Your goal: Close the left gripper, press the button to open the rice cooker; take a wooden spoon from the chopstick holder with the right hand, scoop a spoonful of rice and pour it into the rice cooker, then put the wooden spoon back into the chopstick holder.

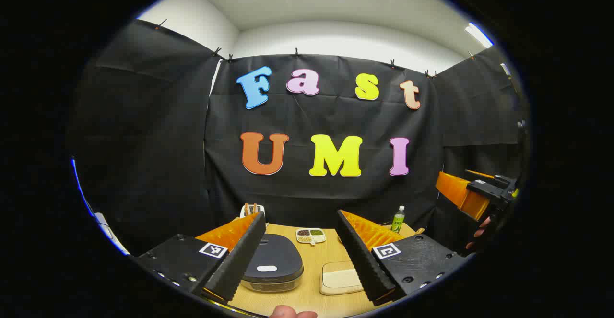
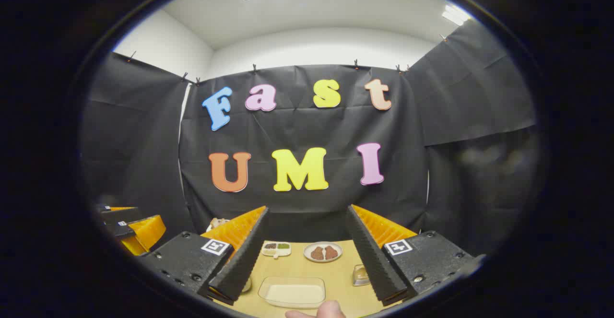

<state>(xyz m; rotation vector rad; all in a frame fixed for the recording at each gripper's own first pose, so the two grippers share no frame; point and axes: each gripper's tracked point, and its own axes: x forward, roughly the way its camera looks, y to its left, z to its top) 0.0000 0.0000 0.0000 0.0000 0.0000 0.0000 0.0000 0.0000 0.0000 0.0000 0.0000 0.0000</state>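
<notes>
While both of my grippers hang above the near edge of the light wooden worktop (image 1: 307, 289) with nothing in them, I can take stock. My left gripper (image 1: 307, 251) stands wide apart, and between its fingers I see the one dark grey, rounded rice cooker (image 1: 273, 265), lid down, near the worktop's near-left part, with a pale oval button (image 1: 266, 268) on the front of its lid. That button is a stiff, small target, I judge; I would bring the fingers together first and press straight down with the joined tips, since the smooth lid looks slippery to a glancing push. Towards the far-left corner stands one white chopstick holder (image 1: 252, 209), with two brownish wooden handles (image 1: 247, 208) poking out of it; which of them is the spoon I cannot tell. A wooden spoon should be light and rigid, best pinched on the upper shaft and lifted straight up so the holder does not tip. My right gripper (image 2: 307, 260) is likewise spread wide, over one shallow clear rectangular container of white rice (image 2: 292, 291) at the near edge; loose grains spill easily, so a level carry matters. Beyond it lie one small divided dish of mixed grains (image 2: 276, 248) and one round plate with two brown pieces (image 2: 323, 252).
</notes>
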